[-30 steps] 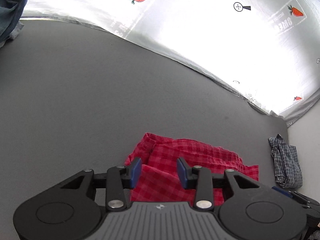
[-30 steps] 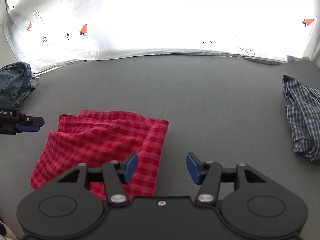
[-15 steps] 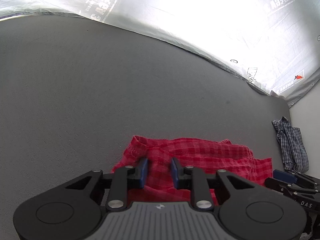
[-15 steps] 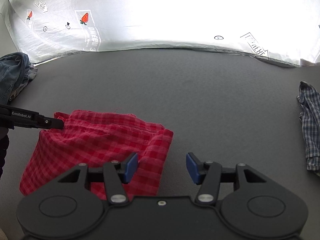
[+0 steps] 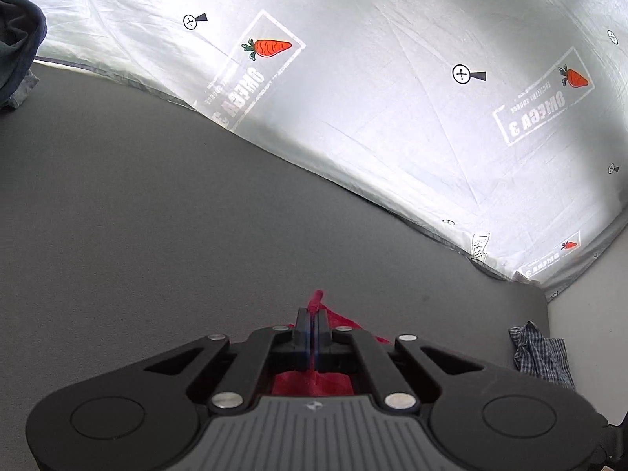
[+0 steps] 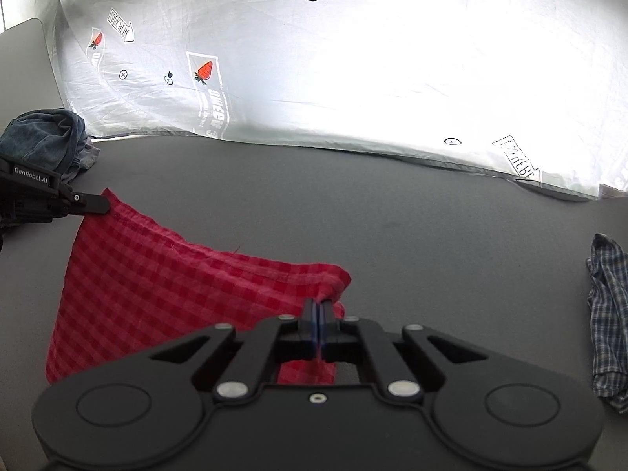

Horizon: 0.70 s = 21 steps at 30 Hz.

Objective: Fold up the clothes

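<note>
A red checked cloth (image 6: 165, 286) hangs stretched above the grey table (image 6: 431, 243), held at two upper corners. My right gripper (image 6: 317, 308) is shut on its right corner. My left gripper (image 6: 103, 205) pinches the left corner, seen at the left edge of the right wrist view. In the left wrist view my left gripper (image 5: 312, 316) is shut, with a tip of the red cloth (image 5: 316, 299) poking out past the pads and more of it bunched under the fingers.
A crumpled blue plaid garment (image 6: 608, 314) lies at the table's right edge, also the plaid garment (image 5: 541, 353) in the left wrist view. A heap of blue denim (image 6: 43, 141) sits at the far left. A bright printed sheet (image 6: 353, 70) backs the table.
Both grippers have shut on the red cloth's corners, the left first and the right just now. The cloth has lifted off the table and now hangs stretched between them.
</note>
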Available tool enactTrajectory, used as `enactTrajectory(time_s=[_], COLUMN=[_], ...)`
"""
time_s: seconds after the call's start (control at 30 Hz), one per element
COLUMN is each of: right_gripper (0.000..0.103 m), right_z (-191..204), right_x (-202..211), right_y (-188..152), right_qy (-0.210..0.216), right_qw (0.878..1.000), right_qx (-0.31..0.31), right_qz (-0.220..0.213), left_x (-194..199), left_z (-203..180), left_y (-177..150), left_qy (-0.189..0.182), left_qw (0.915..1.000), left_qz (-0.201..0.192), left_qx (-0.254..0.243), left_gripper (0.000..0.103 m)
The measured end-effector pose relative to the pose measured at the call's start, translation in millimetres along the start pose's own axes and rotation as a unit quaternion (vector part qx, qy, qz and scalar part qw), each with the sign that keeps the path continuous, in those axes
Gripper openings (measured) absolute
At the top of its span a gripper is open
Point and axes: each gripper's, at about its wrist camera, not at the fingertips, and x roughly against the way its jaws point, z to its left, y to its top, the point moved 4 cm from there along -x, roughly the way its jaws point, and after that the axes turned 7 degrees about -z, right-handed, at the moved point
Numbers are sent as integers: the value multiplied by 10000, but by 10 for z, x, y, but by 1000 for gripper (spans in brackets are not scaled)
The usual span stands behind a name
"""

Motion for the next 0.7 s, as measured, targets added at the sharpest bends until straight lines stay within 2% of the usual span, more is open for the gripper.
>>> enactTrajectory(time_s=[0.07, 0.13, 0.2, 0.27, 0.3, 0.37, 0.47, 0.53, 0.6, 0.7], right_gripper=[3, 4, 7, 31, 52, 54, 56, 66, 67, 66], right_z=[-35, -109, -170, -204, -215, -205, -154, -84, -8, 66], right_x=[-145, -283, -328, -264, -229, -224, -288, -403, -547, -775], right_y=[-14, -50, -55, -8, 14, 47, 79, 71, 42, -24], right_qy=[-113, -243, -314, -277, -229, -74, 206, 427, 626, 863], right_qw=[9999, 9990, 9981, 9984, 9987, 9990, 9989, 9979, 9960, 9924], right_qx=[-53, -193, -266, -345, -379, -370, -295, -120, 64, 154], right_qz=[75, 328, 448, 338, 248, 230, 305, 469, 632, 869], left_x=[-134, -230, -189, -88, -31, 66, 183, 179, 92, -105], left_z=[153, 250, 283, 260, 235, 152, -76, -237, -374, -418], left_y=[-89, -176, -210, -220, -218, -218, -294, -403, -593, -813], left_qy=[291, 567, 630, 537, 498, 433, 172, -137, -374, -348], left_qw=[9993, 9973, 9966, 9971, 9974, 9979, 9991, 9987, 9961, 9925], left_qz=[226, 456, 509, 475, 444, 397, 371, 497, 745, 1112], left_qx=[87, 97, 150, 247, 283, 261, 104, -65, -281, -372], left_gripper=[2, 5, 12, 30, 35, 43, 45, 44, 43, 34])
